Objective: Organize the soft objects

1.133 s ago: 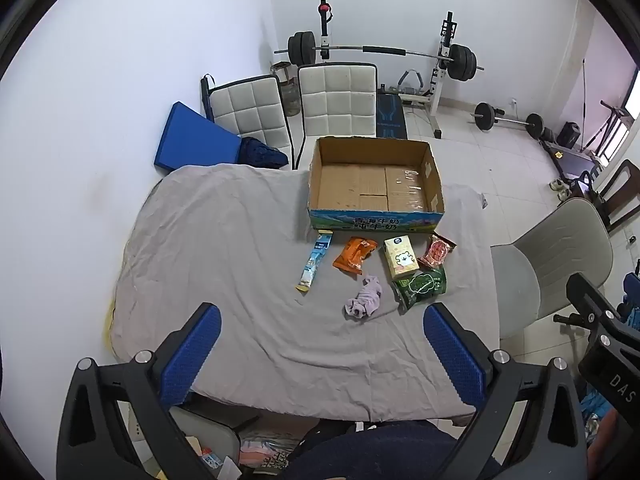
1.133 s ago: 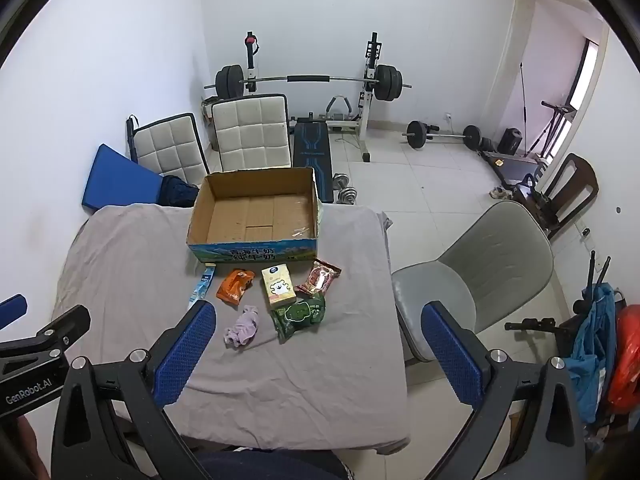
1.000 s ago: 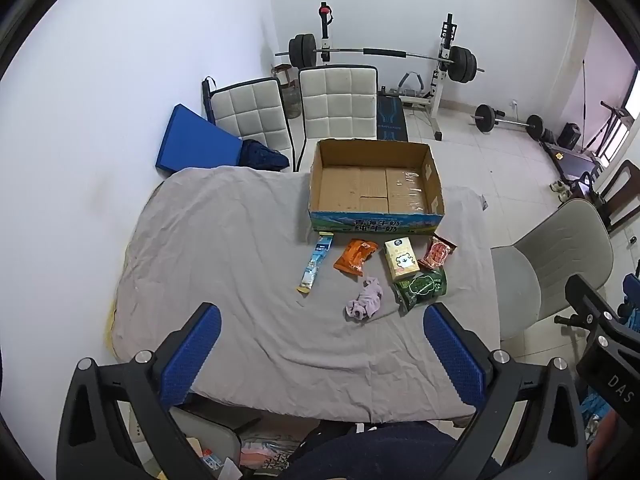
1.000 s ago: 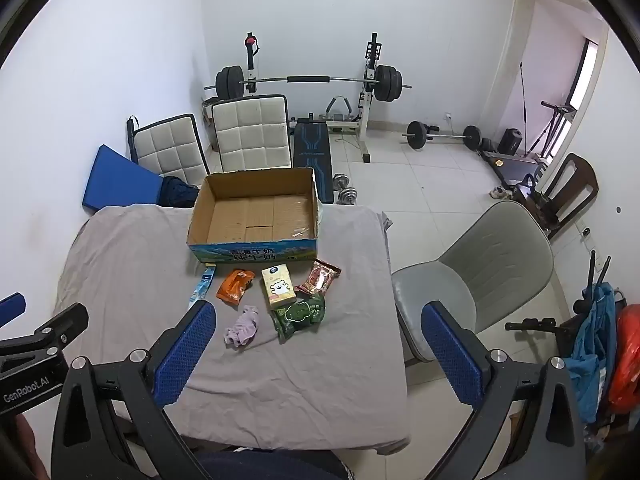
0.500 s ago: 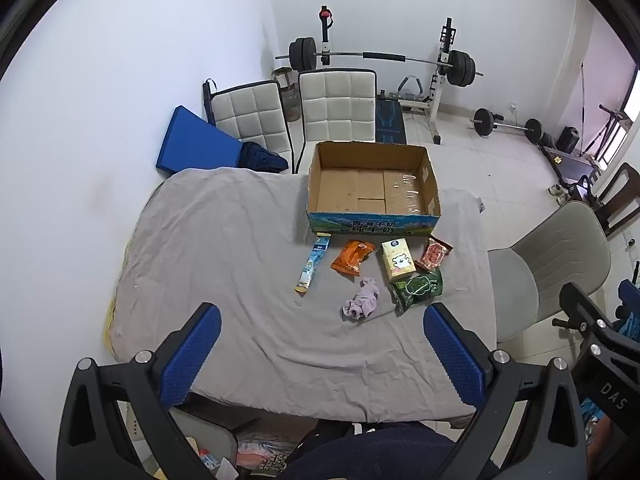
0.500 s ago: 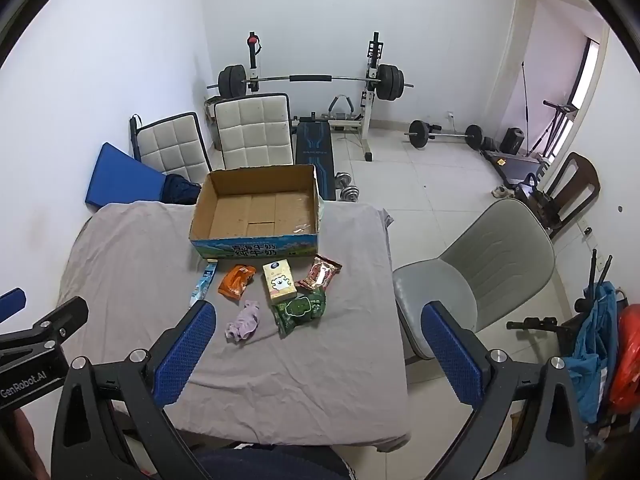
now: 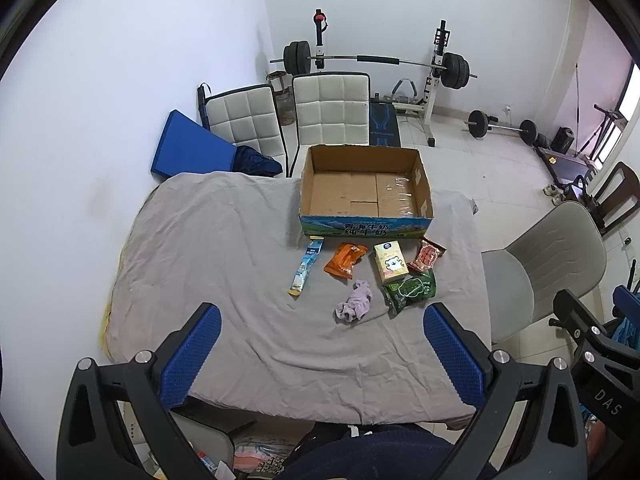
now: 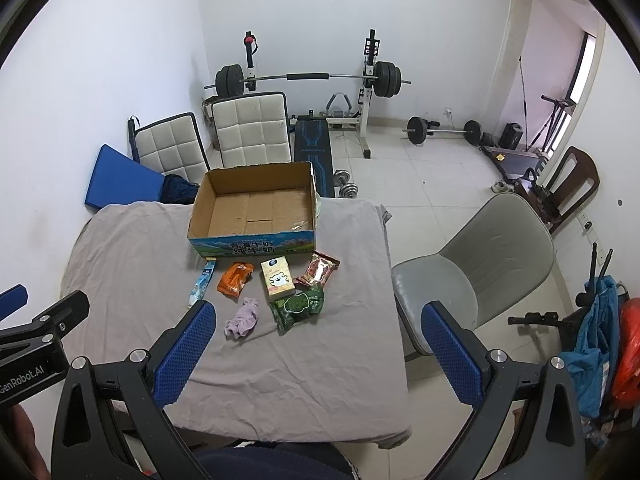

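Where frame ends, right gripper (image 8: 316,348) cut off

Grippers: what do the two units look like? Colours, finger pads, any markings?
Both alike: black angular frames with triangular cut-outs and silver screw heads, each finger tipped with a blue textured pad. Left gripper, right gripper. White lettering on the bodies: "GenRobot.AI" on the left unit, "DAS" on the right unit. No cables visible.

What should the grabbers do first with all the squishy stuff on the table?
Probably lower the left gripper toward the purple cloth. Both grippers are open and holding nothing, the cardboard box is empty, and the cloth is the item lying closest to them.
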Demonstrator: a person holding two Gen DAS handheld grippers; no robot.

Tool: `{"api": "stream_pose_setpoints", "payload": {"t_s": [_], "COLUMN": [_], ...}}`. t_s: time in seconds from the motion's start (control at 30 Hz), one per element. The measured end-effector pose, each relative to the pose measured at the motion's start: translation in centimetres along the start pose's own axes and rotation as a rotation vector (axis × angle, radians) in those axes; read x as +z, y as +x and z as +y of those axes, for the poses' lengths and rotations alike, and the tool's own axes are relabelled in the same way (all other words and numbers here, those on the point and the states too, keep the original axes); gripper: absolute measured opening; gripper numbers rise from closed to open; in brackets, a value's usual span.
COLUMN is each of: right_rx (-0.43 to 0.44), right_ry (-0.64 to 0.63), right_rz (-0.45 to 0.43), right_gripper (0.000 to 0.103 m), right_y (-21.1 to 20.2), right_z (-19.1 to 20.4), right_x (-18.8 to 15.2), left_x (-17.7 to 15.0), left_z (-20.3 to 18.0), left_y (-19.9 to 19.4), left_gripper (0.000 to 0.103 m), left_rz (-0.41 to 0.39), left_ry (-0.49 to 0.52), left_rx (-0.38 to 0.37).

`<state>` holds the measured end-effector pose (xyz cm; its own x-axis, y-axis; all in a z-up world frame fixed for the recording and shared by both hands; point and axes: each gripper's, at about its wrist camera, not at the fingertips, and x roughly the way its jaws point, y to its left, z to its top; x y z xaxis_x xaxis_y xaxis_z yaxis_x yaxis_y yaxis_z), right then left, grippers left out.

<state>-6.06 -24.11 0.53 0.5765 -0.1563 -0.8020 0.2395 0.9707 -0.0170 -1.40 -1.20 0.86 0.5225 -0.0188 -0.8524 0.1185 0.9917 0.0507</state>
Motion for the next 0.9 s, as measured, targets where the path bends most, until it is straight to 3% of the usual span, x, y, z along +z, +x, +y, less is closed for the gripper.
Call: {"api": "stream_pose_setpoints", "payload": {"t_s": [0.9], "right_rx": [-0.019], "right_ry": [0.004], "right_rz": [-0.062], "right_gripper": [0.103], "right_y": [-1.7], "right_z": [0.2], "right_x": [0.9], "left_x": [0.7], "left_z": [0.0], "left_y": [-0.4], "left_gripper": [0.103], "left_rz": [-0.033], "left_ry": [-0.015], "left_rx": [-0.016]}}
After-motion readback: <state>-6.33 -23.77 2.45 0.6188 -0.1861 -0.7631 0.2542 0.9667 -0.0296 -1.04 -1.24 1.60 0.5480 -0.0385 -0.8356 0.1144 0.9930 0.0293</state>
